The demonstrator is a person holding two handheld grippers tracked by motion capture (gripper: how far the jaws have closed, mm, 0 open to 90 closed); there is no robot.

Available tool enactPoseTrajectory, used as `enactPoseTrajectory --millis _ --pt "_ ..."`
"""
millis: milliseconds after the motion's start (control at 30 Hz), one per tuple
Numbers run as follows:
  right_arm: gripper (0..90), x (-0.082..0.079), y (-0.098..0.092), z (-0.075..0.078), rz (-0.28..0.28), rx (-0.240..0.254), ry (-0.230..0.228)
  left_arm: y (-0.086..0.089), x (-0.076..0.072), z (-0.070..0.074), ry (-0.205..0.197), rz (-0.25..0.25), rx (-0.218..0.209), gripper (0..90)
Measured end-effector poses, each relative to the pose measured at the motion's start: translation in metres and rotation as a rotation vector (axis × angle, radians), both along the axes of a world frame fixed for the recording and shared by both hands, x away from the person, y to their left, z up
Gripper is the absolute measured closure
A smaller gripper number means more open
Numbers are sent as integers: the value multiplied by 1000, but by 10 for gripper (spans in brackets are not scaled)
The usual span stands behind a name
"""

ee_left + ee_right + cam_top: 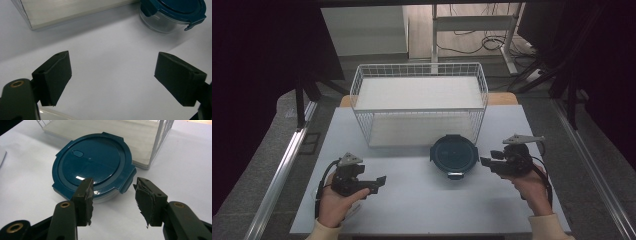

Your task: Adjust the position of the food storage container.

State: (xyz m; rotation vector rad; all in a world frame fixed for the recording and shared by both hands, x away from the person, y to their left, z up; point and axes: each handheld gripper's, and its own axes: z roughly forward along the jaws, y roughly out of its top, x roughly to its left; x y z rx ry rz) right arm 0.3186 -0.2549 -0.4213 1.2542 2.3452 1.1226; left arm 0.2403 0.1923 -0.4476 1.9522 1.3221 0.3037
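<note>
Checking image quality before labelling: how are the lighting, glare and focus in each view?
High view: dim, dark surroundings, basket legible. Left gripper view: soft table shadows, near fingers slightly blurred. Right gripper view: small glare streak on the container lid, otherwise sharp.

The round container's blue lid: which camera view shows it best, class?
The right gripper view: the blue lid shows close and whole, latches included. The high view shows it small; the left gripper view catches just its edge.

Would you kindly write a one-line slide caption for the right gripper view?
Right gripper, jaws open, poised beside a round clear container with dark teal clip-on lid, before a white wire basket.
</note>
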Motion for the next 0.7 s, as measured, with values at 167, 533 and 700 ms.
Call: enactPoseTrajectory --millis 167,533,700 --pt "507 6 -2 -1 -13 -16 14 1 1 -2 5 -4 5 141" --pt "627 27 9 9 -13 -39 6 3 1 -1 2 2 -4 142" --pt "742 39 15 11 -10 -62 -2 2 1 -1 4 2 -3 143"
